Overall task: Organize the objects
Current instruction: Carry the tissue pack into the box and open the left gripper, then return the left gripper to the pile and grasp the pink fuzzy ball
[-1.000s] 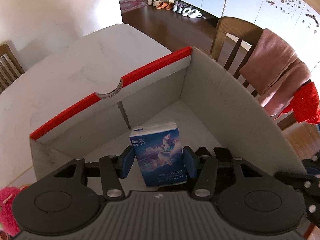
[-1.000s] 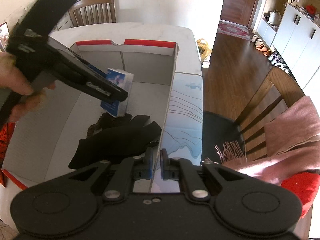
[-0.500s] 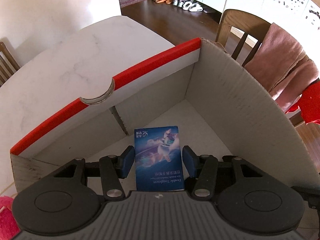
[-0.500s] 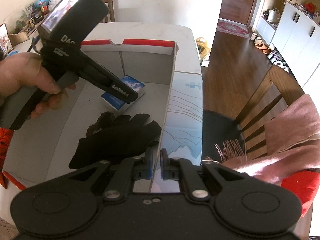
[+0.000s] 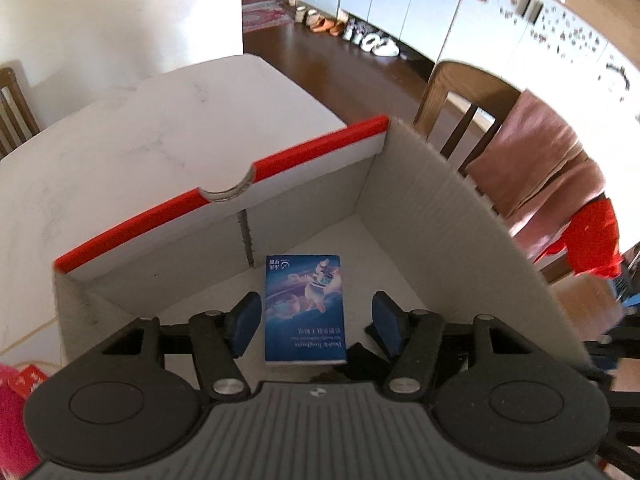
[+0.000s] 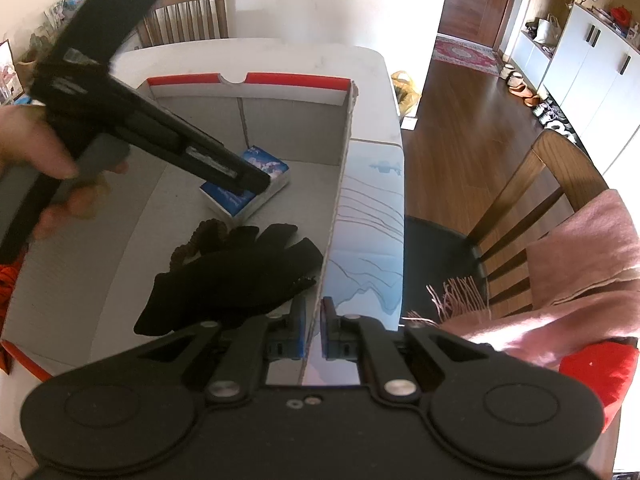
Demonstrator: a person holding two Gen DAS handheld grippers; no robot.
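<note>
Opening left gripper [image 5: 313, 324] over tissue pack [image 5: 305, 308]; right gripper [image 6: 313, 330] clamping box wall [image 6: 340, 208]

The left gripper [image 5: 314, 322] fills the bottom of its own view, angled steeply downward; its jaws are opening, the blue pads standing apart with a gap on either side of what lies between them. In the right wrist view the same tool reaches in from the upper left, a bare hand [image 6: 38, 162] wrapped round its grey grip at the left edge. The right gripper [image 6: 313, 330] sits low in the centre of its frame, also tilted down, its blue pads pinched on a thin upright panel edge.
</note>
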